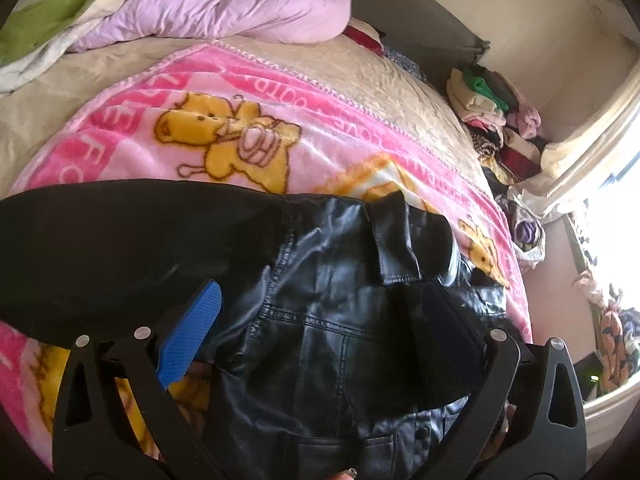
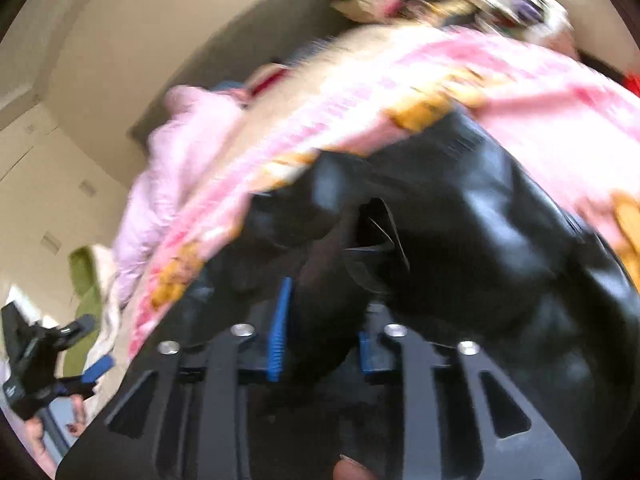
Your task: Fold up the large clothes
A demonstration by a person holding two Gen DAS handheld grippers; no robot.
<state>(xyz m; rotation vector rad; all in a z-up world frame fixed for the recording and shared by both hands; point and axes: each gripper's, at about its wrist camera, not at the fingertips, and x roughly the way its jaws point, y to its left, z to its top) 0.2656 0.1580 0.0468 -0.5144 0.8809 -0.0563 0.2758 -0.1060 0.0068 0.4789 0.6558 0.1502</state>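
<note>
A black leather jacket (image 1: pixel 328 300) lies on a pink bear-print blanket (image 1: pixel 248 128) on the bed. One black sleeve (image 1: pixel 132 248) stretches out to the left. My left gripper (image 1: pixel 320 312) is open, its blue pads wide apart just above the jacket's body, holding nothing. In the blurred right wrist view my right gripper (image 2: pixel 324 320) is shut on a fold of the black jacket (image 2: pixel 460 248), which bunches between its blue pads. The left gripper (image 2: pixel 80 344) shows small at the lower left of that view.
A lilac quilt (image 1: pixel 240 4) and a green-and-white cover (image 1: pixel 52 12) lie at the head of the bed. A heap of mixed clothes (image 1: pixel 500 120) sits beside the bed on the right, under a bright window (image 1: pixel 616 248). A beige wall (image 2: pixel 100 60) stands behind.
</note>
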